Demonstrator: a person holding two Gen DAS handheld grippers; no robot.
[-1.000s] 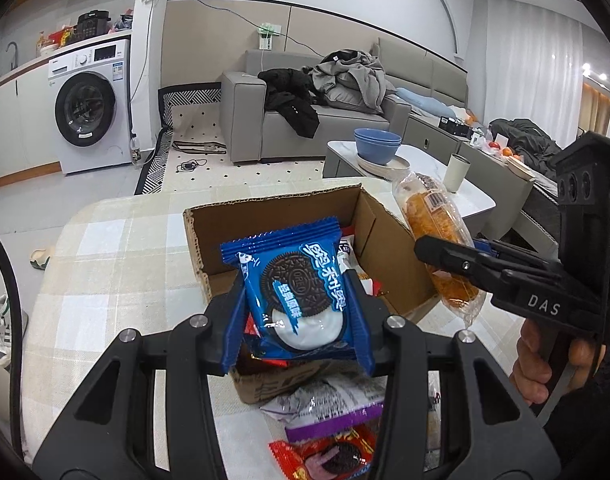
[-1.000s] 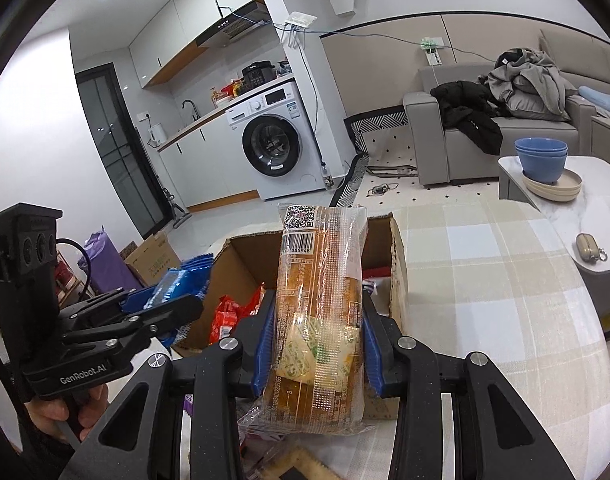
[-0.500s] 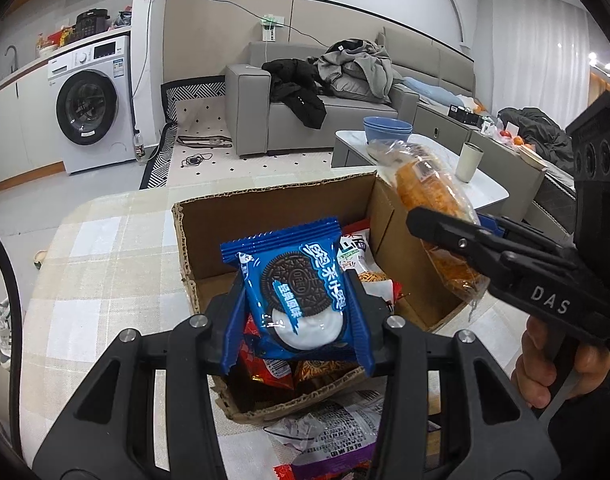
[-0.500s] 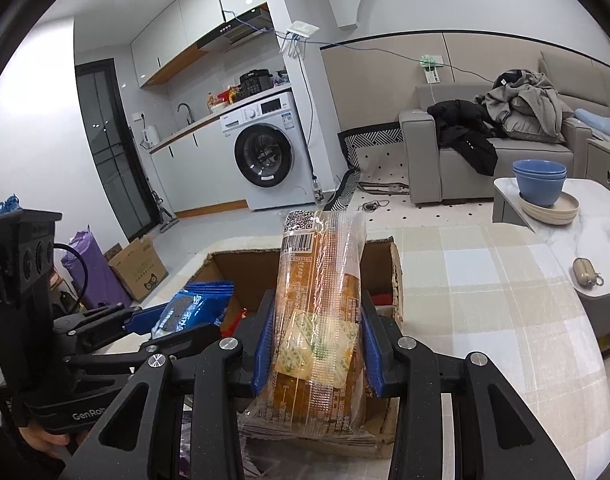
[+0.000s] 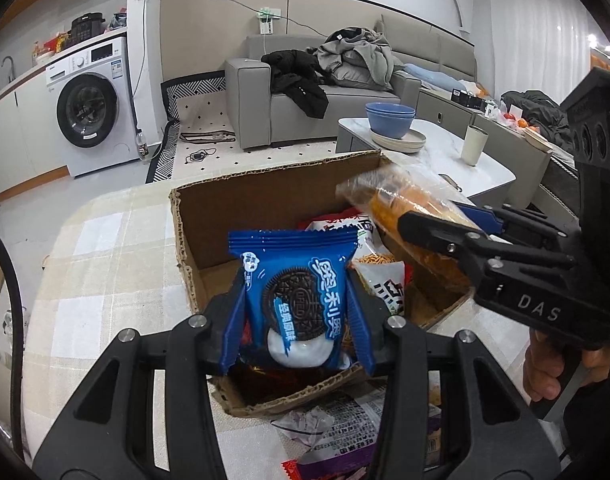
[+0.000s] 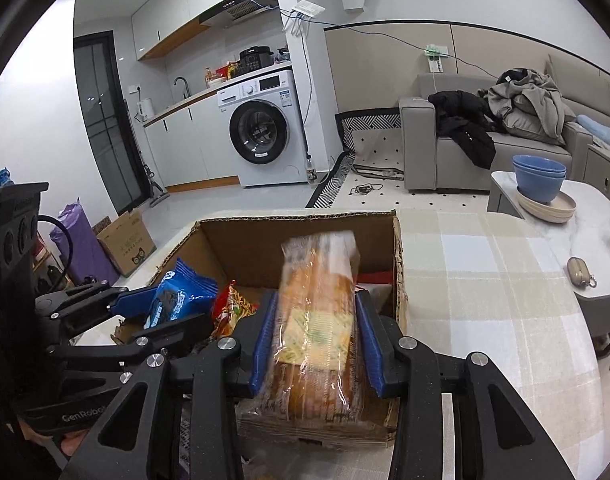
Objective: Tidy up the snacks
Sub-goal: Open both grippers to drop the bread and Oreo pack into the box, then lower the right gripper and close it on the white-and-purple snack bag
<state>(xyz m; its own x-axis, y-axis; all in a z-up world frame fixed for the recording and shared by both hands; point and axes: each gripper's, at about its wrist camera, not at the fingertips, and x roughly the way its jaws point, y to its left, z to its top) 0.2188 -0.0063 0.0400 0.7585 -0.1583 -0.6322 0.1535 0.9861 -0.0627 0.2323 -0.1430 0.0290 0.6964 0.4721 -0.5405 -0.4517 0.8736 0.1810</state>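
Note:
My left gripper [image 5: 297, 320] is shut on a blue Oreo pack [image 5: 295, 284] and holds it over the near part of the open cardboard box [image 5: 233, 216]. My right gripper [image 6: 317, 340] is shut on a clear bag of orange-brown bread [image 6: 317, 304], tilted over the box [image 6: 297, 236] near its right wall. Several snack bags [image 5: 369, 268] lie inside the box. The right gripper also shows in the left wrist view [image 5: 445, 232], and the left gripper with the Oreo pack shows in the right wrist view [image 6: 145, 312].
The box stands on a checked tablecloth [image 5: 105, 264]. More snack packets [image 5: 345, 432] lie on the table in front of the box. A low white table with blue bowls [image 5: 389, 120] and a cup [image 5: 475, 144] stands behind, with a sofa [image 5: 305, 92] and a washing machine [image 5: 93, 112].
Both grippers have moved forward and down over the box with their snacks. The bread bag has tilted lower into the box opening.

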